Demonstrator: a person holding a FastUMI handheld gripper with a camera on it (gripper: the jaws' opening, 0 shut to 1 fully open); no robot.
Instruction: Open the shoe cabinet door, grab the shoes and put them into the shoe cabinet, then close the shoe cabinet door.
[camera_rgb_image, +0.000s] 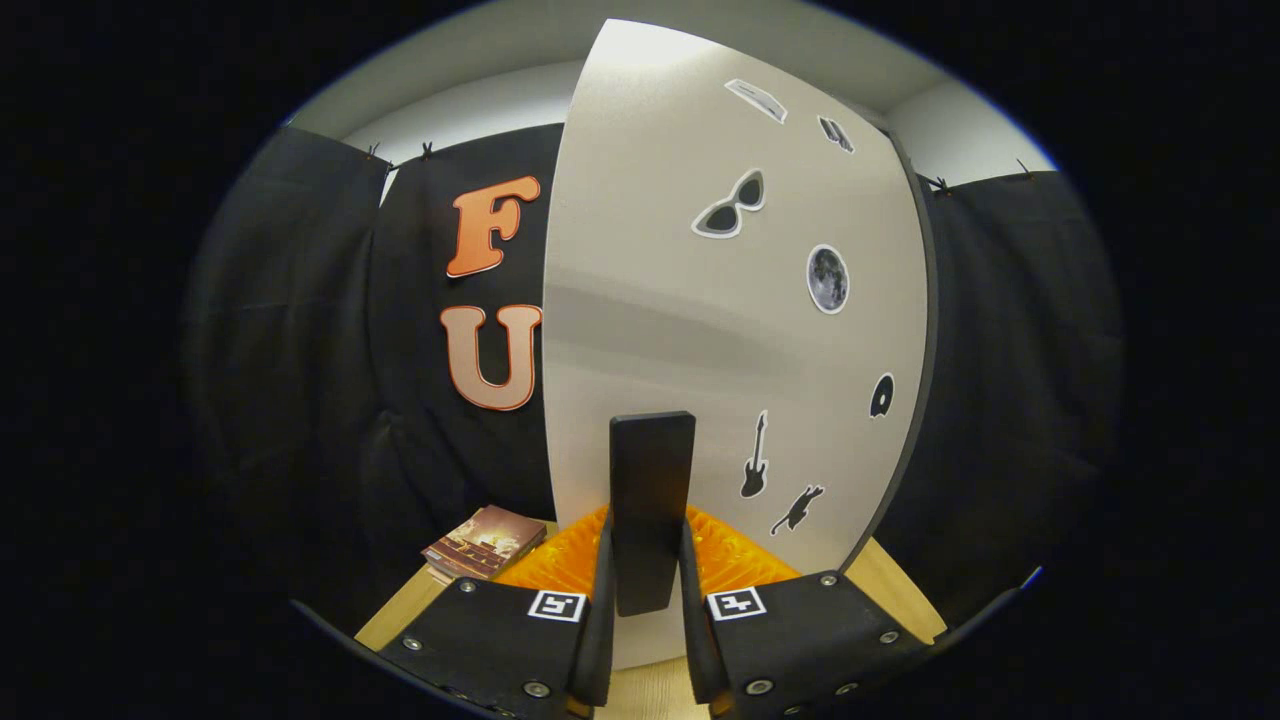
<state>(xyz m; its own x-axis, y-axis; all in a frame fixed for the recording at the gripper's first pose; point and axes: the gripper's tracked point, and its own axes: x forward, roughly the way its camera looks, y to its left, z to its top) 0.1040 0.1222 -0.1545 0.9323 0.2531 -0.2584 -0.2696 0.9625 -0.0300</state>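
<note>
The shoe cabinet's white door (640, 300) stands right in front of me, with several small stickers on its right half. A black upright handle (652, 480) is mounted low on the door. My gripper (648, 535) is shut on this handle, one finger pressing each side of its lower part. The door's left edge stands out against the black cloth behind it, and its dark right edge curves down towards the wooden surface. What lies behind the door is hidden.
A wooden surface (895, 590) lies below the door and the fingers. A small book (485, 540) rests on it just left of the fingers. Black cloth walls close in the space on both sides.
</note>
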